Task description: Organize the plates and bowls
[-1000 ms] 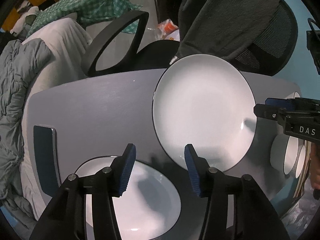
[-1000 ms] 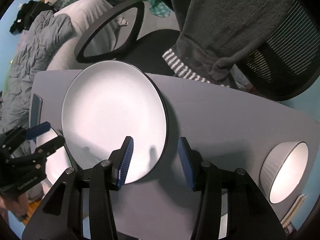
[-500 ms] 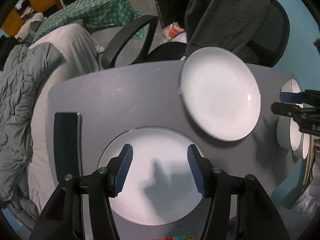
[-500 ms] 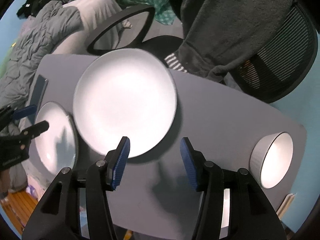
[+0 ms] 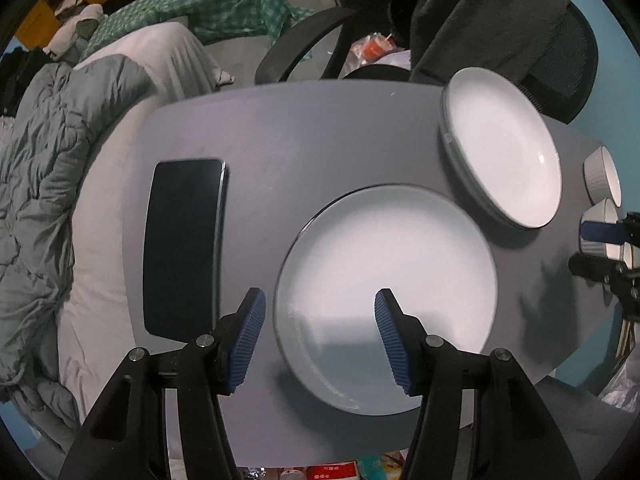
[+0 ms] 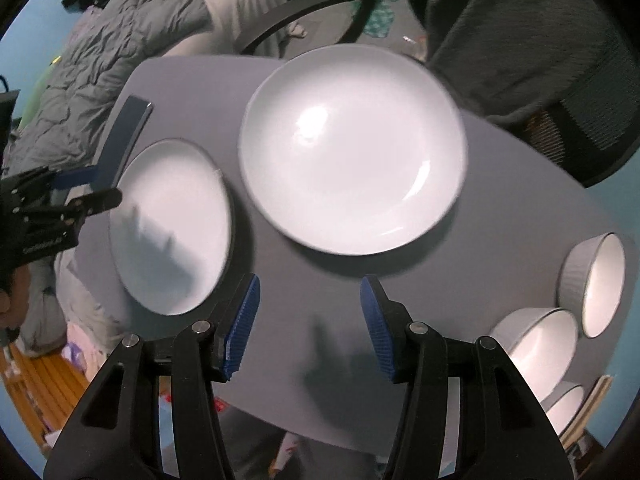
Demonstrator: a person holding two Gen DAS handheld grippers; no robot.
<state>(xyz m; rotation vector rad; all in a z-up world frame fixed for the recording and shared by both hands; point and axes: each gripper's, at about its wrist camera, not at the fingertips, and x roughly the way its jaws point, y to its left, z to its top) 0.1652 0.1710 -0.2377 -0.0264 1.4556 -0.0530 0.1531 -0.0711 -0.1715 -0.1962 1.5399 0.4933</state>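
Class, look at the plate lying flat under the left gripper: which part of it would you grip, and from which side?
Grip the plate by its rim, probably at the left edge, which already lies between the open left gripper pads. It lies flat and wide, so only the thin raised lip fits; come from above.

Glossy white ceramic plates [image 6: 352, 148] lie on a matt grey table [image 5: 304, 136]; ribbed-walled bowls [image 6: 592, 284].

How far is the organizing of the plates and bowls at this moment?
Done: nothing looks stacked yet. Two plates lie side by side, three bowls stand at the table's edge. In hand: nothing; left gripper and right gripper are open, empty. Left: stacking everything.
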